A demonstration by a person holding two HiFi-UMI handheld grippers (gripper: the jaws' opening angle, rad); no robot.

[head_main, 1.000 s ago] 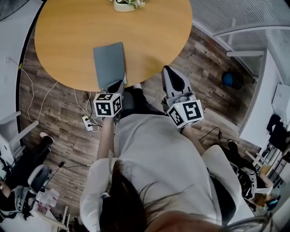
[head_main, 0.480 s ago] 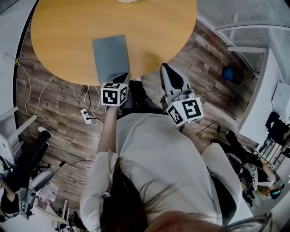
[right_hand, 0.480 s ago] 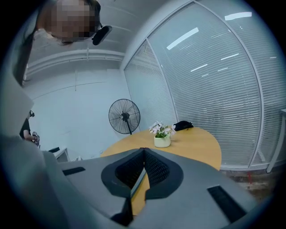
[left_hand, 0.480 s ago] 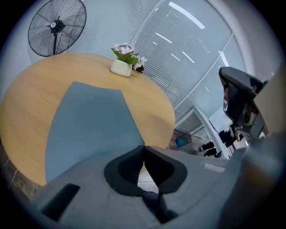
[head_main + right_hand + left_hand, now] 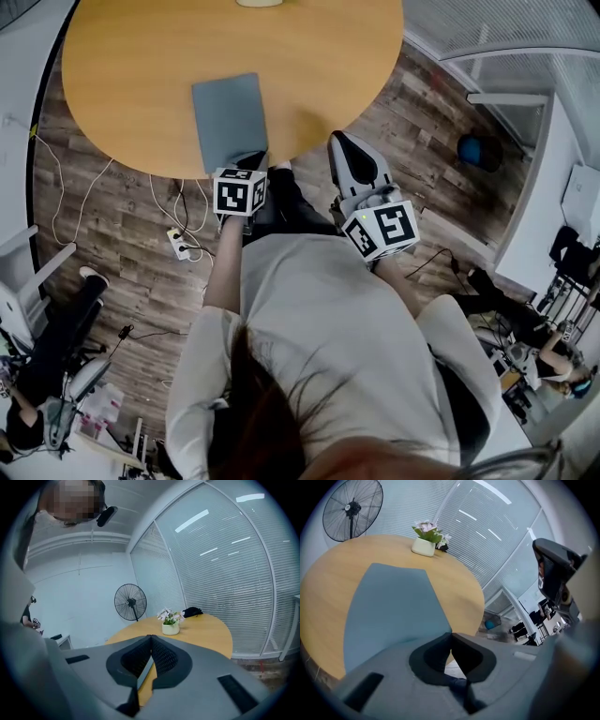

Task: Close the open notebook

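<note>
A flat grey-blue notebook (image 5: 230,120) lies closed on the round wooden surface (image 5: 131,56), close to its near edge. The left gripper (image 5: 248,161) has its jaws pressed together with nothing between them, and its tips are at the near edge of the notebook. The right gripper (image 5: 342,145) is also closed and empty, off the surface to the right. A small white flower pot (image 5: 424,546) stands at the far side.

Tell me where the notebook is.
Head view, left of centre: the notebook lies closed on the table, at its near edge, just ahead of the left gripper.
</note>
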